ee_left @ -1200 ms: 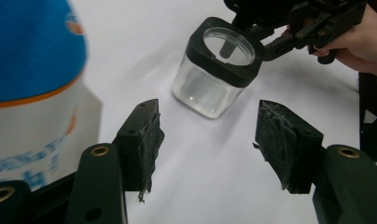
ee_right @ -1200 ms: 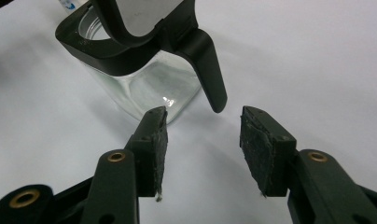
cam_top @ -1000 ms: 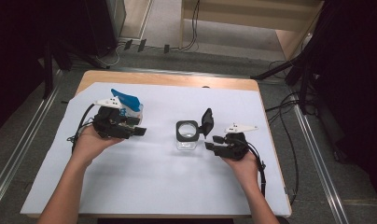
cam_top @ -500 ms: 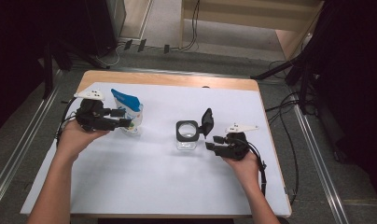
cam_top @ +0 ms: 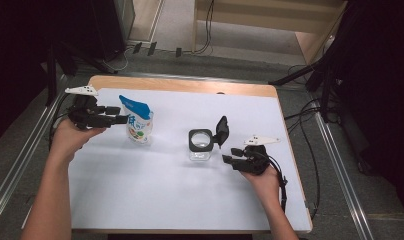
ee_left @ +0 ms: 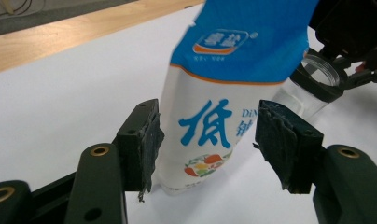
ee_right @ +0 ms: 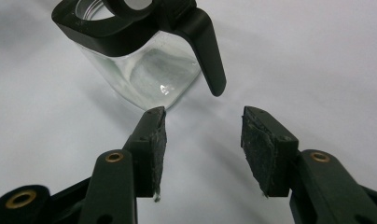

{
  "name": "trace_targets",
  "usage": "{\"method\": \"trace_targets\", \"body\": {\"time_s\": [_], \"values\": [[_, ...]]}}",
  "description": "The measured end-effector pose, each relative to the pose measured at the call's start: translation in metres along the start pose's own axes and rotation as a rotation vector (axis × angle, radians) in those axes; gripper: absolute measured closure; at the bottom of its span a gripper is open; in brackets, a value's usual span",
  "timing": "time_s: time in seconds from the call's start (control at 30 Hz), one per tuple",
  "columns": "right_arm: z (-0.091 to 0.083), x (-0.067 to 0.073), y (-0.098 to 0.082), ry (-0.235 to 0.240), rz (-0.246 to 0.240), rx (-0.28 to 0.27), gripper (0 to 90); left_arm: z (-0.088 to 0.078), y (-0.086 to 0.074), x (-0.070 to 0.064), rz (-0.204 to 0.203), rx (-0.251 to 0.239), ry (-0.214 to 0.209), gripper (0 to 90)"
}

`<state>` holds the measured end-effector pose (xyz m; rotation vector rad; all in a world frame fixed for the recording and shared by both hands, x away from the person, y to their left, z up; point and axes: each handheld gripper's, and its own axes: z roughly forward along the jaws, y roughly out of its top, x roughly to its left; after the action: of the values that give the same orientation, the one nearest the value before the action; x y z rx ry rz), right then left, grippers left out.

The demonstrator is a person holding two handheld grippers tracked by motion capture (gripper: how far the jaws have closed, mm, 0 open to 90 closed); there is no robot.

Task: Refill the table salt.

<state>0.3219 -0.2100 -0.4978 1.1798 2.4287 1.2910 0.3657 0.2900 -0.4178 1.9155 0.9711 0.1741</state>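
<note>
the left gripper view showed what the high view could not: the left gripper (ee_left: pixel 205 140) stood released, its pads just short of the blue and white pouch (ee_left: pixel 228 93), which stood upright just beyond them on the white table (cam_top: pixel 155 200). the right gripper (ee_right: pixel 203 144) was released too, empty, the clear glass jar (ee_right: pixel 140 60) with its black flip lid near, beyond its tips.

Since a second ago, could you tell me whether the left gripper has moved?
Yes. In the high view the left gripper has drawn back toward the table's left edge, away from the glass jar, and now sits left of the standing blue-and-white pouch.
</note>
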Motion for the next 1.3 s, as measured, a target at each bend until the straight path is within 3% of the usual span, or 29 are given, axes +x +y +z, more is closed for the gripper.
{"method": "trace_targets", "body": {"time_s": [0.1, 0.2, 0.3, 0.47, 0.67, 0.93, 0.97, 1.3], "values": [[-0.002, 0.000, -0.004, -0.009, 0.011, 0.007, 51.4, 0.007, 0.003, 0.003, 0.009, -0.012, -0.012, 41.3], [-0.005, 0.000, -0.007, -0.017, 0.018, 0.007, 51.4, 0.016, 0.007, 0.006, 0.027, 0.018, -0.008, 41.5], [-0.007, 0.001, -0.011, -0.022, 0.017, 0.009, 51.5, 0.024, 0.011, 0.007, 0.051, 0.018, -0.036, 42.1], [-0.011, 0.002, -0.017, -0.028, 0.019, 0.011, 51.5, 0.032, 0.010, 0.013, 0.049, 0.003, -0.068, 47.1], [-0.012, 0.003, -0.020, -0.032, 0.021, 0.017, 51.4, 0.032, 0.009, 0.017, 0.036, -0.013, -0.094, 60.8], [-0.010, 0.003, -0.018, -0.031, 0.015, 0.013, 51.4, 0.029, 0.010, 0.012, 0.040, 0.008, -0.073, 74.5], [-0.009, 0.003, -0.018, -0.031, 0.013, 0.012, 51.4, 0.029, 0.010, 0.010, 0.031, 0.012, -0.073, 79.4], [-0.005, 0.002, -0.015, -0.020, 0.010, 0.010, 51.7, 0.021, 0.010, 0.001, 0.022, 0.049, -0.065, 85.0]]}}
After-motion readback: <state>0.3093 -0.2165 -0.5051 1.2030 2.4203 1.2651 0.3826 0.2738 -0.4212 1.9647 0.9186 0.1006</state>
